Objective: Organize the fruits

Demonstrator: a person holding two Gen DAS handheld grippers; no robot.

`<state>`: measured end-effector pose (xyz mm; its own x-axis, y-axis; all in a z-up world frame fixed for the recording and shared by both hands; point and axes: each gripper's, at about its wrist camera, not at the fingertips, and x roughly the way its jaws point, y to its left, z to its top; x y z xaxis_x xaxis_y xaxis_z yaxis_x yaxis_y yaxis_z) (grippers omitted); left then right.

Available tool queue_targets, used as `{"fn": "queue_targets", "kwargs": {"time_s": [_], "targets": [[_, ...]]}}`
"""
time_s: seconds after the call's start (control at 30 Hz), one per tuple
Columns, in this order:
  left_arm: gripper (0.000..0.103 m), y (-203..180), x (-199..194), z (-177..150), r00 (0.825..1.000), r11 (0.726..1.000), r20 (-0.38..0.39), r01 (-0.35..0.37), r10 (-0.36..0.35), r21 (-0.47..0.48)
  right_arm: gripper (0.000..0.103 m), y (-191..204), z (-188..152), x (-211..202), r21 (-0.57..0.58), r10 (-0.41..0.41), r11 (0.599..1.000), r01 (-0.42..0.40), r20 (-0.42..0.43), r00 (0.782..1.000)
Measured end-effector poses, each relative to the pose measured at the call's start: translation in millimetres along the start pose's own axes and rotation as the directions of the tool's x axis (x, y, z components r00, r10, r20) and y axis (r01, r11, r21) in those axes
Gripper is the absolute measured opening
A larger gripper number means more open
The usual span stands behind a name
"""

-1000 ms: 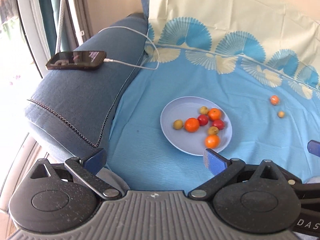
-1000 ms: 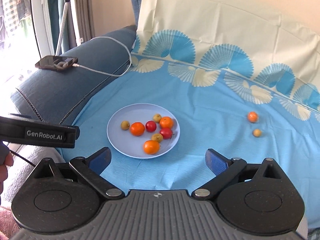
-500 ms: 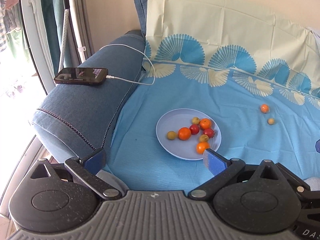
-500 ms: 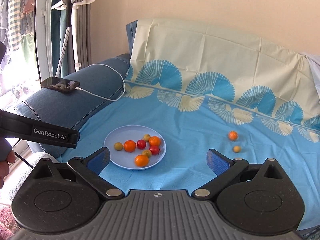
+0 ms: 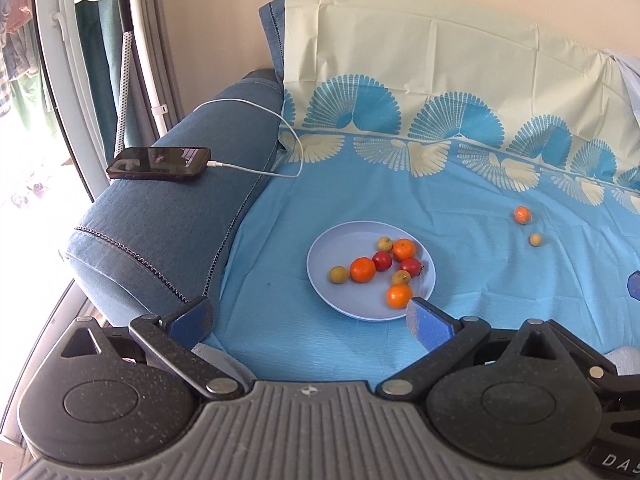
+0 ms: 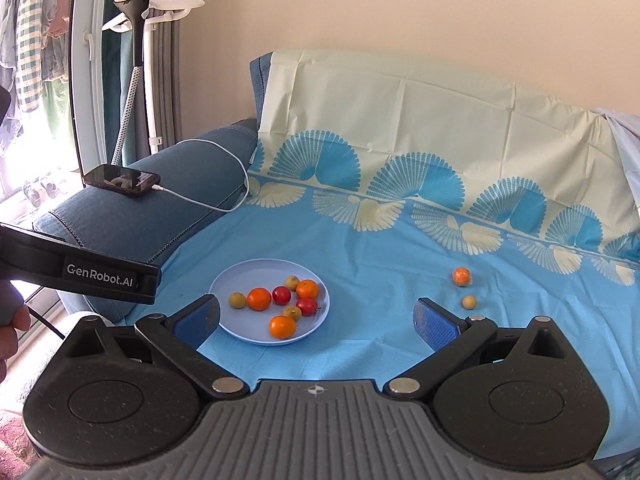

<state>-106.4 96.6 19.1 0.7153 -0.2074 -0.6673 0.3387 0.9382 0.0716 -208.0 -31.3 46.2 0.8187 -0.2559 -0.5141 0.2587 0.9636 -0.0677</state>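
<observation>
plate (image 6: 224,280) lower centre holds seven fruits | orange (image 6: 461,276) and small yellow fruit (image 6: 468,302) loose on blue sheet (image 6: 380,248) at right | we've pulled both views back and up | left claw (image 5: 308,318) and right claw (image 6: 316,316) spread wide, empty | two strays remain

Both are held level and apart, empty, the left tool (image 5: 308,314) with its blue-padded fingers (image 5: 191,317) spread wide, the right tool (image 6: 316,318) likewise spread, and a hand (image 6: 10,326) grips the left one's black body at the frame edge.
</observation>
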Motion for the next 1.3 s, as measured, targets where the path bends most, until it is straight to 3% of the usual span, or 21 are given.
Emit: {"fn": "queue_targets", "kwargs": {"time_s": [0.83, 1.3], "targets": [[0.103, -5, 40, -1, 0.995, 1.000, -0.100, -0.007, 0.009, 0.024, 0.102, -4, -6, 28, 0.016, 0.014, 1.000, -0.013, -0.078, 0.997], [0.103, -32, 79, 7, 0.982, 0.997, -0.186, -0.014, 0.028, 0.076, 0.102, -26, -14, 61, 0.080, 0.006, 0.997, 0.006, -0.153, 0.988]]}}
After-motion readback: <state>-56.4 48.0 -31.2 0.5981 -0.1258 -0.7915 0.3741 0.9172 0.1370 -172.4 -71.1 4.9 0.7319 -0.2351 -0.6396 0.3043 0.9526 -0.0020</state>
